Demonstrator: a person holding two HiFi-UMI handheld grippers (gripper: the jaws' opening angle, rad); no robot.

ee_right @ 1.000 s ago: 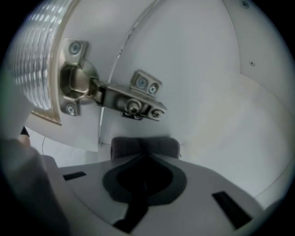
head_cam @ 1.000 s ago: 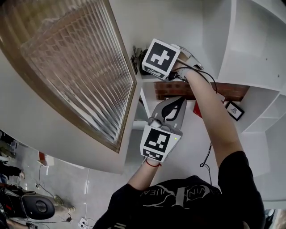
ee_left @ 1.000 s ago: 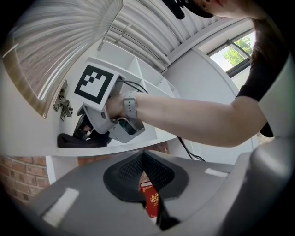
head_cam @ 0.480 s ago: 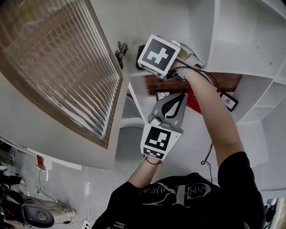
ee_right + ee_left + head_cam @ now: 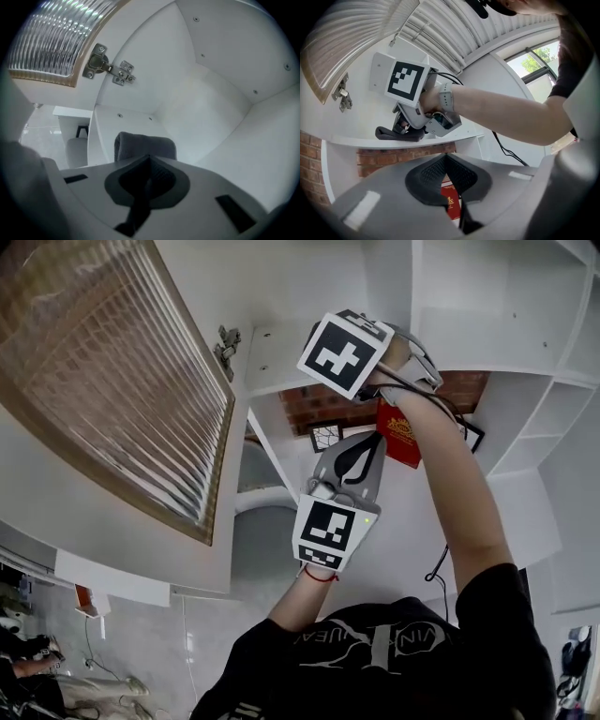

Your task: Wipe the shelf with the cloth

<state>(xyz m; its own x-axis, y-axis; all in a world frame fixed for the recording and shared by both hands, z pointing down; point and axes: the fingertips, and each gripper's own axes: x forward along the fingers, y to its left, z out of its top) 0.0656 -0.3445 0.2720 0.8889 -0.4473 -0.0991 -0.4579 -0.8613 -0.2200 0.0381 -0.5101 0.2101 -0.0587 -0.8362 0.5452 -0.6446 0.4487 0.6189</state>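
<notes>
My right gripper (image 5: 149, 160) is clamped on the dark grey cloth (image 5: 145, 146). The cloth bunches just past the jaw tips and rests on the white shelf (image 5: 356, 139), toward the left end where the door hinge (image 5: 105, 68) is screwed to the side wall. My left gripper (image 5: 446, 157) hangs nearer to me, below that shelf, with its jaws together and nothing between them. Beyond it, in the compartment underneath, a red booklet (image 5: 451, 202) shows in front of the brick wall (image 5: 379, 157).

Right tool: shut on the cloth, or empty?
Shut on the cloth: jaws of the right tool are together, grey cloth bunched beyond them.
</notes>
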